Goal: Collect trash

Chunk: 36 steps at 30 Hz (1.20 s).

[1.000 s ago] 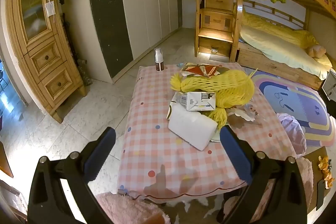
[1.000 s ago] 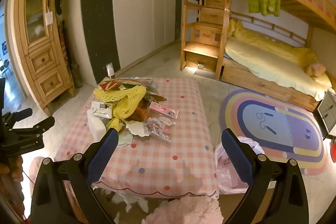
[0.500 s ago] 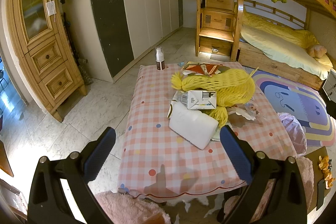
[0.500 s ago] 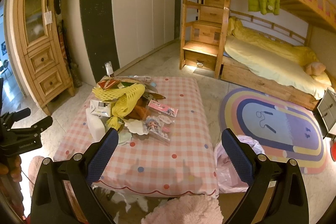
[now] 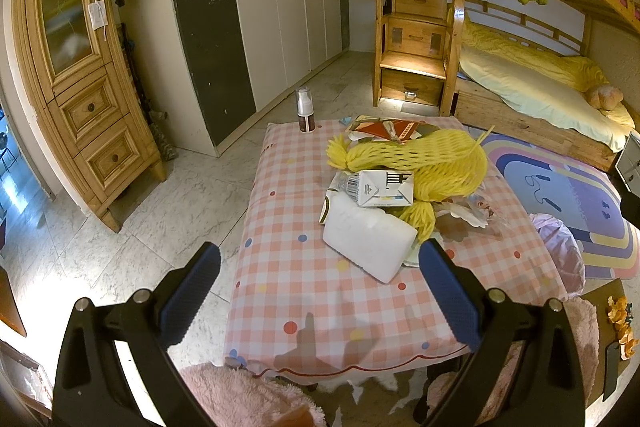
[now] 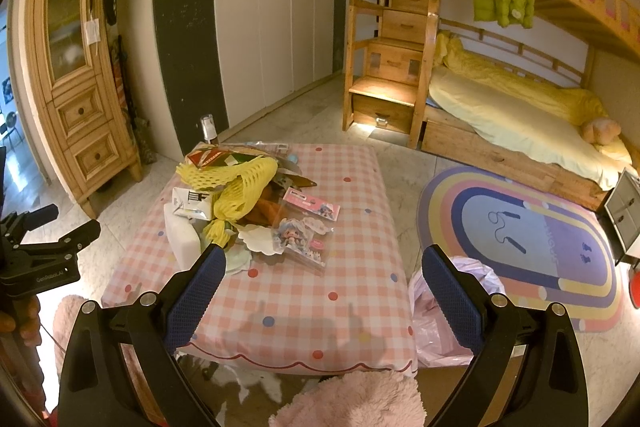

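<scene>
Compared with the earlier frames, both views show only a slight shift of viewpoint; the trash pile lies where it did.

Left tool (image 5: 320, 301): jaws spread wide, nothing between them. It hovers above the near edge of the worktop (image 5: 288, 291), which carries a pink checked cloth with coloured dots.

Right tool (image 6: 320, 297): jaws spread wide, nothing between them. It hovers above the near right part of the same worktop.

Trash location, left wrist view:
- White foam block (image 5: 368, 241) lies near the worktop centre, tilted, closest to the left tool.
- Small carton (image 5: 386, 189) rests just behind the foam block, touching it.
- Yellow foam net (image 5: 424, 163) lies over the pile, partly covering the carton's far side.
- Red printed wrapper (image 5: 384, 129) lies behind the net.

Right wrist view:
- Cartoon figure packets (image 6: 300, 235) lie beside the net, toward the worktop centre.
- Pink plastic bag (image 6: 448, 311) sits on the floor just beside the worktop's right edge.

Other item: a small pump bottle (image 5: 305, 111) stands upright at the far left corner of the worktop, apart from the pile.
</scene>
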Each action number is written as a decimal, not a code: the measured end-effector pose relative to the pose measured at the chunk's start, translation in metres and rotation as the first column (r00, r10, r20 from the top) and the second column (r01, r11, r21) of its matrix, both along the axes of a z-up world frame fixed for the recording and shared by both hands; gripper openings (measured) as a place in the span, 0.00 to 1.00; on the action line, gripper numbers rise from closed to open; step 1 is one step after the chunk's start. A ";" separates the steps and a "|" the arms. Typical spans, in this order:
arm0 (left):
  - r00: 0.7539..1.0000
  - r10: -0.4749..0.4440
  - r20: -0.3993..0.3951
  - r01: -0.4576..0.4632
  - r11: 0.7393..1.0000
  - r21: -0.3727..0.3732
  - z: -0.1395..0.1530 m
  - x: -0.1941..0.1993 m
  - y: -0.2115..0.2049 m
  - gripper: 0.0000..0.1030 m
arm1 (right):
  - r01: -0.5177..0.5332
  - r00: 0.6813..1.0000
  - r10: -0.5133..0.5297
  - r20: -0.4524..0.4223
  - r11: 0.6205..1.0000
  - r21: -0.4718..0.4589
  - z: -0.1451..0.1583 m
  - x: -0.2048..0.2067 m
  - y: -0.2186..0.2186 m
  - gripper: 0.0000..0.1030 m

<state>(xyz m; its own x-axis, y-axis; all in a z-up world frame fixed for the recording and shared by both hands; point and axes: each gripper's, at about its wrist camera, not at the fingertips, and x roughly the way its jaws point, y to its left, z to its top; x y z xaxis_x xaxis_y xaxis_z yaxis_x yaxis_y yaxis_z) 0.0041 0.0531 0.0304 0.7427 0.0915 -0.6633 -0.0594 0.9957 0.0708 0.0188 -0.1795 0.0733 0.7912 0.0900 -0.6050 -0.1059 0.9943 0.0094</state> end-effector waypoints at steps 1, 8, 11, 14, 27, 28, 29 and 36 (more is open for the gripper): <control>1.000 0.000 -0.001 0.000 1.000 -0.001 0.000 0.001 0.000 0.94 | -0.001 1.000 0.001 -0.001 1.000 0.000 0.000 0.000 0.000 0.94; 1.000 -0.001 -0.001 0.001 1.000 0.000 0.000 0.000 0.000 0.94 | 0.000 1.000 0.000 0.000 1.000 0.000 0.001 0.001 0.001 0.94; 1.000 0.000 -0.001 0.000 1.000 -0.001 0.001 0.001 0.000 0.94 | -0.001 1.000 0.001 0.001 1.000 0.000 0.001 0.001 0.001 0.94; 1.000 -0.001 -0.002 0.001 1.000 0.000 0.000 0.001 0.000 0.94 | 0.000 1.000 0.000 -0.001 1.000 -0.002 0.000 0.003 0.000 0.94; 0.998 -0.001 -0.059 0.003 0.999 0.034 -0.039 0.020 0.000 0.94 | -0.091 0.974 0.067 -0.216 0.990 -0.105 -0.091 0.048 0.016 0.94; 0.998 -0.004 -0.059 0.006 0.999 0.040 -0.041 0.024 -0.002 0.93 | -0.094 0.970 0.059 -0.234 0.986 -0.138 -0.095 0.051 0.018 0.94; 0.998 -0.010 -0.059 0.013 0.999 0.040 -0.043 0.027 -0.003 0.93 | -0.092 0.971 0.052 -0.233 0.982 -0.163 -0.099 0.055 0.020 0.94; 0.995 -0.034 -0.091 0.033 0.999 -0.010 -0.054 0.045 -0.004 0.93 | -0.118 0.982 0.079 -0.174 0.967 -0.226 -0.122 0.082 0.031 0.89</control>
<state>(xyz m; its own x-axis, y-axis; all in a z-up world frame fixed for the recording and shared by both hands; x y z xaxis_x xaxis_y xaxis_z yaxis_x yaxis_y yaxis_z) 0.0487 0.0488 -0.0234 0.6817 0.0616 -0.7291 -0.0201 0.9977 0.0655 0.1011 -0.1483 -0.0484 0.6749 0.0032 -0.7379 -0.2197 0.9555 -0.1968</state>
